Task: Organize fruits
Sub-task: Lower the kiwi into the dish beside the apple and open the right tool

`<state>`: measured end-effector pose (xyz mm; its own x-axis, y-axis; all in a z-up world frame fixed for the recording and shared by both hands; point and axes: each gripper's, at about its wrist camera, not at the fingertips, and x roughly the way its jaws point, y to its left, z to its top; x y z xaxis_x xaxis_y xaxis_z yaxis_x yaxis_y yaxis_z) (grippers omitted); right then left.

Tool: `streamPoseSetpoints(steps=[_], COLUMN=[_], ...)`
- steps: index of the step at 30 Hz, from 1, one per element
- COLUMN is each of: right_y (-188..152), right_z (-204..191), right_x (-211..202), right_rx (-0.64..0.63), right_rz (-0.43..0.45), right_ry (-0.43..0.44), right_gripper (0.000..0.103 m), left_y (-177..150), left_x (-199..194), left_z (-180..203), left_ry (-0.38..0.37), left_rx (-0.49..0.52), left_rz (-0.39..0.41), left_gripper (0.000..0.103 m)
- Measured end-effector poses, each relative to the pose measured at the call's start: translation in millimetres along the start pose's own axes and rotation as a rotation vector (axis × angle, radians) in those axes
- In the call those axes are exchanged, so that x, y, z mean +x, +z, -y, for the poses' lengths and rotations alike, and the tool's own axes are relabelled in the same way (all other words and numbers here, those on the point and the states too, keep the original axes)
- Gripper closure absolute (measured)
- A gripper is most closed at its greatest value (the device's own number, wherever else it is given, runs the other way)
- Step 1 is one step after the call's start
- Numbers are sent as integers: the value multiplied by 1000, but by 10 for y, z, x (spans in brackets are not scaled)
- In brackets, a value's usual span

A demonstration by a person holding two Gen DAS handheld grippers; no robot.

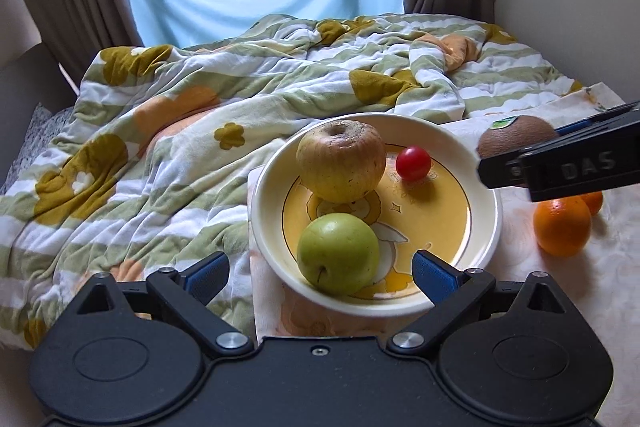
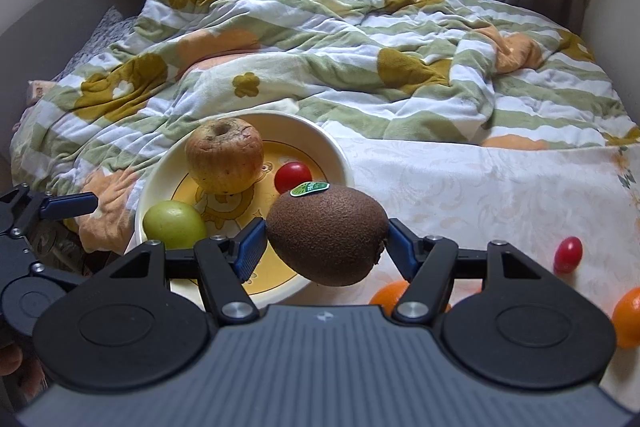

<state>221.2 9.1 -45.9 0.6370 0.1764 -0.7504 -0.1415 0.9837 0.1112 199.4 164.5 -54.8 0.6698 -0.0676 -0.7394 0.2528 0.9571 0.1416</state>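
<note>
Plate [image 1: 486, 195] cream-rimmed, yellow cartoon centre. Apples: one green [image 1: 338, 253], one yellow-brown [image 1: 342, 161]. Tomato [image 1: 413, 163] red. Kiwi [image 2: 328, 235] brown, green sticker. Orange [image 1: 562, 227] orange. Quilt [image 1: 180, 115] green-white striped, mustard flowers. Gripper pads [image 1: 434, 273] blue.

An orange [image 2: 629, 317] is cut off by the right wrist view's edge.

Round cream ceramic-looking plate [image 1: 486, 187]: glossy, smooth glaze. Brown oval kiwi [image 2: 328, 235]: matt, fuzzy skin, shiny green sticker. Small red cherry tomato [image 1: 413, 163]: glossy. Striped floral quilt [image 1: 160, 131]: soft, crumpled cloth. Blue gripper pads [image 2: 250, 247]: ribbed.
</note>
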Motion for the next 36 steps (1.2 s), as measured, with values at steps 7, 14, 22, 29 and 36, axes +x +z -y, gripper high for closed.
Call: streamPoseSetpoints(steps=[7,14,22,29,36], right_y=[62,90,70,70,80], right_z=[-100,-200,-288,-332,-262], right_x=[216,510,690,551,379], right_rx=[-107,-183,-228,-250,-217], right_rz=[-12,-34,-63,19,38], right_ry=[66,126,166,116,87], right_gripper=[23,23,23,0,0], left_y=[-57,-110,-154,-172,-202], left_x=[-131,-98,-73,-108,-267], left_z=[39,33,-5,-19,-40], left_ry=[28,58,77,77,76], left_rx=[-51,-103,-136,-140,-146], left_rz=[-14,-40,-58,-59,-42], left_gripper=[3,3,3,3,3])
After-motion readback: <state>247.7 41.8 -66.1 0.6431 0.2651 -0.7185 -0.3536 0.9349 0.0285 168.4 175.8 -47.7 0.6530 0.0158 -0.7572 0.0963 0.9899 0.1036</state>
